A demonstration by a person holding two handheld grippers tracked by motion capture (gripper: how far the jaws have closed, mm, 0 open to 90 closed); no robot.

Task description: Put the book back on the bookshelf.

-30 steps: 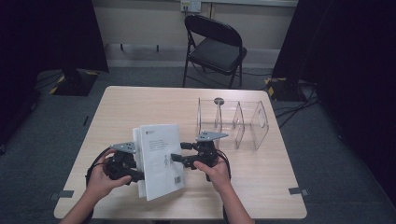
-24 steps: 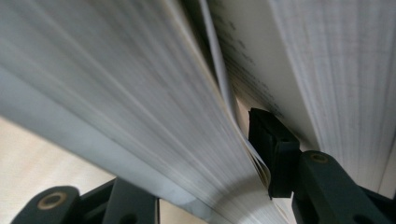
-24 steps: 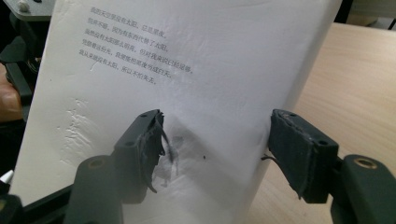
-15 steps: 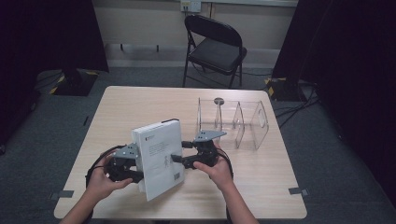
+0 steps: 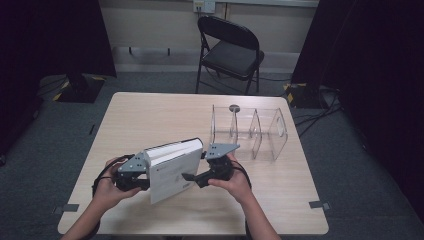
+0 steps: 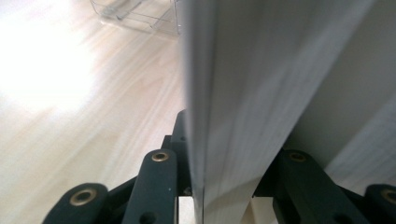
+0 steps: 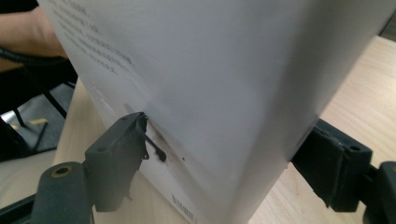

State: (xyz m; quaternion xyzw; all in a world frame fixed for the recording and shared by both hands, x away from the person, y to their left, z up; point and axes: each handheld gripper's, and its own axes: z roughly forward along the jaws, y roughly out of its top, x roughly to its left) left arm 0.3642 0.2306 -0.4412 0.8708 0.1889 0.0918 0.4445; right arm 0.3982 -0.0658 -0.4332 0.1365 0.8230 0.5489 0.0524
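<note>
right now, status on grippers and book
Left gripper and right gripper both clamped on book. Book tilted, raised off table. Clear rack beyond, apart.

I see a bare wooden table (image 5: 150, 115) under both grippers. A black folding chair (image 5: 230, 52) stands on the floor well beyond the right gripper (image 5: 192, 177), past the table's far edge. A small round grommet (image 5: 234, 108) sits in the tabletop ahead of that gripper. Cables (image 5: 320, 107) lie on the floor far off to its right. A dark stand base (image 5: 77, 87) sits well beyond the left gripper (image 5: 142, 182), off the table. A tape mark (image 5: 67, 207) is on the floor to its left.
</note>
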